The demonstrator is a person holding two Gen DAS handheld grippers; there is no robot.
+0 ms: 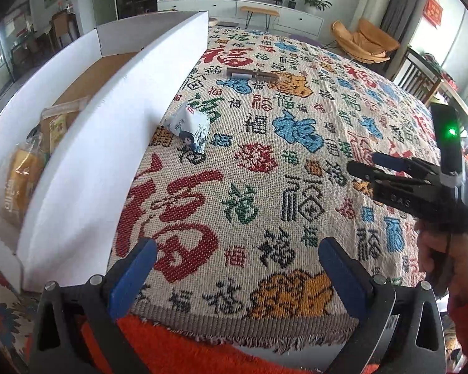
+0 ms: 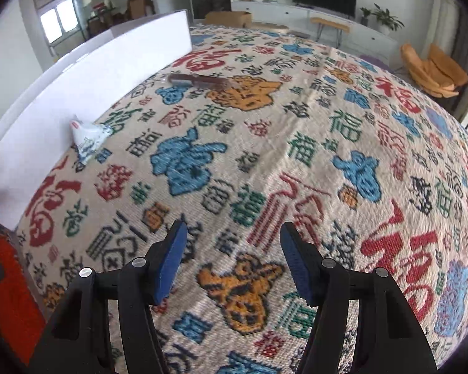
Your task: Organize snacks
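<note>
Where the woven cloth (image 1: 265, 162) covered the table, its coarse, ribbed surface carried red, blue, green, black and orange characters on a cream ground, and a fringed hem hung over the near edge above a fuzzy red fabric (image 1: 177, 342). A white cardboard box (image 1: 103, 143), flat-walled and sharp-cornered with a brown floor, stood along the cloth's left edge. A small crinkled white-and-blue snack packet (image 1: 192, 126) lay on the cloth just beside the box's long wall, about halfway along it. A long, narrow brown snack bar (image 1: 252, 74) in a glossy wrapper lay farther toward the far edge, near the wall's far end and apart from the packet.

The left gripper (image 1: 237, 271) hovered over the near edge with its jaws spread wide and nothing between the blue ribbed pads (image 1: 131, 277). The right gripper (image 2: 234, 261) was likewise parted and empty over the cloth.

Only the left wrist view looked into the box, showing yellow-orange bagged snacks (image 1: 21, 177) lying at its near end; it also showed the right gripper from the side, black with a green light, held in a hand (image 1: 449, 261). The right wrist view showed only the outside of the box's wall, but more of the cloth's right half, and a blue pad tip at its left border.
</note>
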